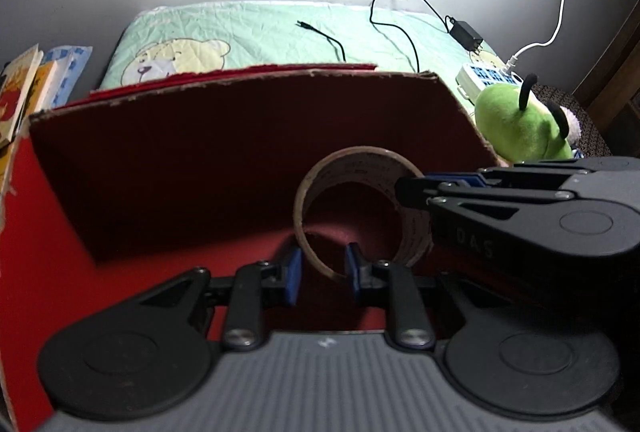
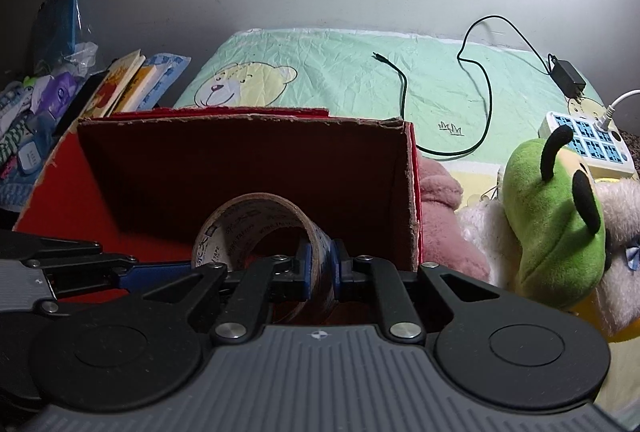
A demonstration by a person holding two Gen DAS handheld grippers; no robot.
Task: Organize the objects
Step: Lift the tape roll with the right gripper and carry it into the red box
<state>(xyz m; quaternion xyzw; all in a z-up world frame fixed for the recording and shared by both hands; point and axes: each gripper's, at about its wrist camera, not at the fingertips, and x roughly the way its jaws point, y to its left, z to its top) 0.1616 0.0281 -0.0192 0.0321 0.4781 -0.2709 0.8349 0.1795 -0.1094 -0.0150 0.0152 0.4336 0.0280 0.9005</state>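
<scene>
A roll of brown packing tape stands on edge inside an open red cardboard box. My right gripper is shut on the roll's right wall, one blue pad inside the ring and one outside. In the left wrist view it reaches in from the right. My left gripper straddles the roll's near-left rim with a clear gap between its pads, so it is open. In the right wrist view the left gripper comes in from the left beside the roll.
A green plush toy and a pink plush lie right of the box. Behind are a bear-print sheet, a black adapter with cable and a power strip. Books lean at the left.
</scene>
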